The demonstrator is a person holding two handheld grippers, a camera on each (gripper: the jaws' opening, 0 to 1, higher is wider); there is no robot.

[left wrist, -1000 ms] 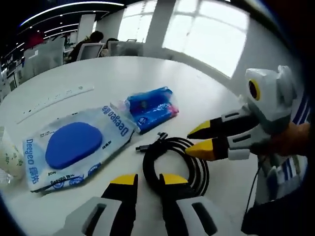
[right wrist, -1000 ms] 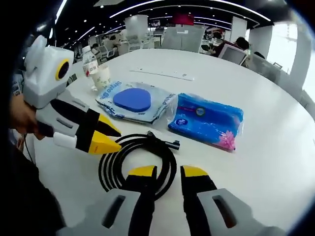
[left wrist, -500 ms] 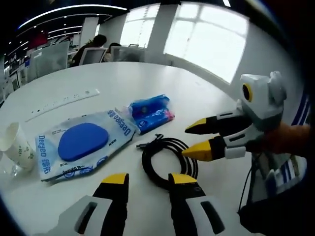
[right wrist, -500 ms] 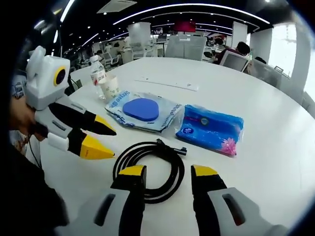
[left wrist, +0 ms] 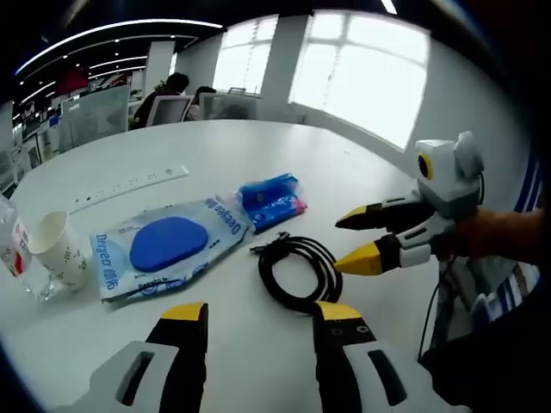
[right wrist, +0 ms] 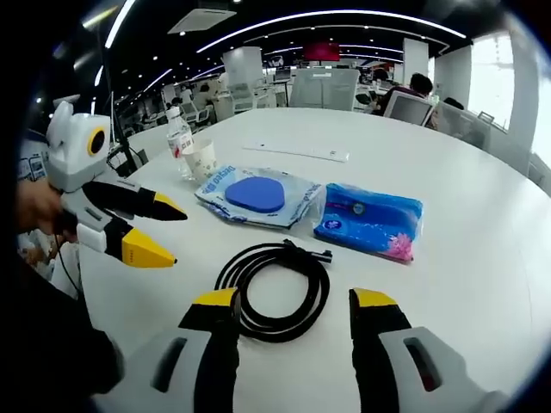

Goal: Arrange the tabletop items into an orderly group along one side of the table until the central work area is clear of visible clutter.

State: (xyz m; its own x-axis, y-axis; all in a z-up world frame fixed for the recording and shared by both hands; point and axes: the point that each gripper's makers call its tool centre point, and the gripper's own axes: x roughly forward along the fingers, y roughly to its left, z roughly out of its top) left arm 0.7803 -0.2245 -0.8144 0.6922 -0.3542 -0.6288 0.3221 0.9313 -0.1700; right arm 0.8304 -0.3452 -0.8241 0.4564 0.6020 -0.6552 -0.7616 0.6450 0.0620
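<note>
A black coiled cable lies on the white round table, just ahead of both grippers. Beyond it are a wet-wipes pack with a blue lid and a blue tissue pack. A paper cup and a clear bottle stand side by side at the table's edge. My left gripper is open and holds nothing. My right gripper is likewise open and holds nothing. Both hover short of the cable.
A long white power strip lies farther back on the table. Office chairs, desks and seated people are beyond the table. A person's hand holds the right gripper.
Both grippers have drawn back from the cable and their jaws have spread wider. The cup and bottle have come into the left gripper view.
</note>
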